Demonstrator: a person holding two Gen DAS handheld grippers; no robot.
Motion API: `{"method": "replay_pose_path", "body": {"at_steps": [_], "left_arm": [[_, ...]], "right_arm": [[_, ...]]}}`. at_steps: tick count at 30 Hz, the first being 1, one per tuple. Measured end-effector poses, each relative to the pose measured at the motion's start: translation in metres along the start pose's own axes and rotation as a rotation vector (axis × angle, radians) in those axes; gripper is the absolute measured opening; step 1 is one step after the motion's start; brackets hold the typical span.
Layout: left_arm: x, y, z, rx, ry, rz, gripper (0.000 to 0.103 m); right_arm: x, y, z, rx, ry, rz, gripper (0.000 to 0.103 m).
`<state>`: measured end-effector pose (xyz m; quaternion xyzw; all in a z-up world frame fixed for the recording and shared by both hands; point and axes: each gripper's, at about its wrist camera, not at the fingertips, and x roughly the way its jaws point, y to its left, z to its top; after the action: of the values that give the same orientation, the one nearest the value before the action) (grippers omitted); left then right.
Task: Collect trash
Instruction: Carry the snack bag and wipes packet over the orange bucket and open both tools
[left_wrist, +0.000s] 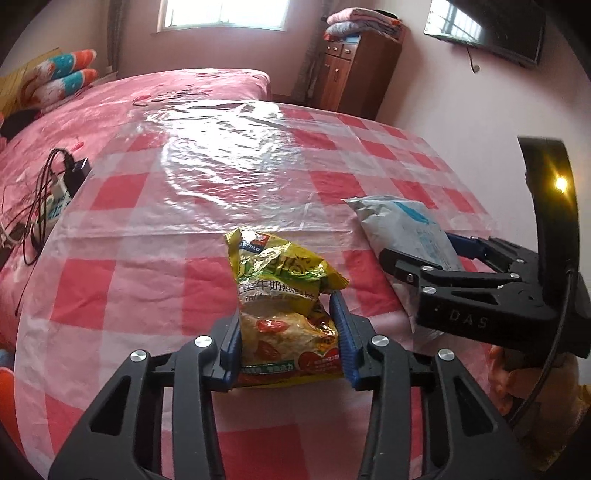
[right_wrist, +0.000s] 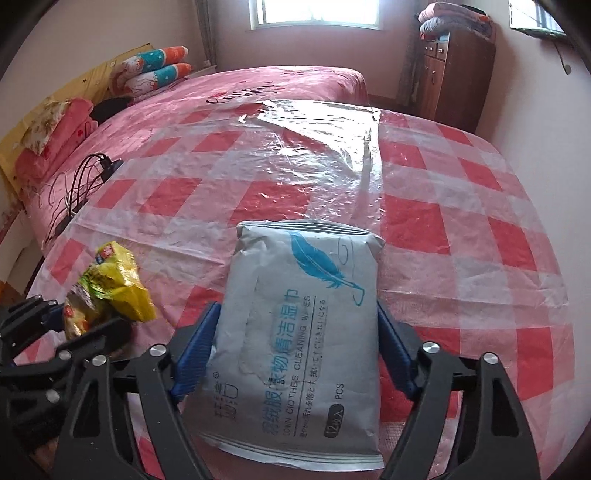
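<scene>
A crumpled yellow snack bag (left_wrist: 280, 295) stands up off the red-and-white checked tablecloth (left_wrist: 147, 295), and my left gripper (left_wrist: 286, 306) is shut on its lower half, both blue pads pressed into its sides. The same bag (right_wrist: 110, 291) shows at the left of the right wrist view, in the left gripper (right_wrist: 79, 319). A grey wet-wipes pack (right_wrist: 303, 332) with a blue feather print lies between the blue pads of my right gripper (right_wrist: 297, 306), which touch its two long edges. In the left wrist view the pack (left_wrist: 402, 225) sits in the right gripper (left_wrist: 417, 245) at the right.
A clear plastic sheet (right_wrist: 295, 147) covers the table's far half. Behind it is a pink bed (right_wrist: 258, 85) with pillows (right_wrist: 155, 70); a power strip and black cables (left_wrist: 55, 192) lie at the bed's near left edge. A wooden cabinet (right_wrist: 454, 74) stands far right. A hand (left_wrist: 498, 373) holds the right gripper.
</scene>
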<state>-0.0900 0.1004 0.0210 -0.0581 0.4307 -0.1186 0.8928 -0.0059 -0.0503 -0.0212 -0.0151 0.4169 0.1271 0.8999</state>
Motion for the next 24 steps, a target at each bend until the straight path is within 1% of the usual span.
{"method": "replay_pose_path", "body": {"at_steps": [6,13,16,24], "left_arm": [[-0.016,0.016,-0.004,-0.029,-0.024,0.011,0.044],[-0.034,0.036,-0.011,-0.057,-0.045,0.037,0.044],[-0.040,0.046,-0.015,-0.072,-0.050,0.057,0.044],[-0.060,0.071,-0.026,-0.099,-0.071,0.116,0.044]], "right_arm": [[-0.003,0.001,0.000,-0.009,-0.012,0.033,0.077],[-0.009,0.005,0.000,-0.022,-0.048,0.026,0.076],[-0.014,0.008,-0.002,-0.025,-0.072,0.031,0.076],[-0.019,0.016,-0.006,0.001,-0.075,0.080,0.076]]}}
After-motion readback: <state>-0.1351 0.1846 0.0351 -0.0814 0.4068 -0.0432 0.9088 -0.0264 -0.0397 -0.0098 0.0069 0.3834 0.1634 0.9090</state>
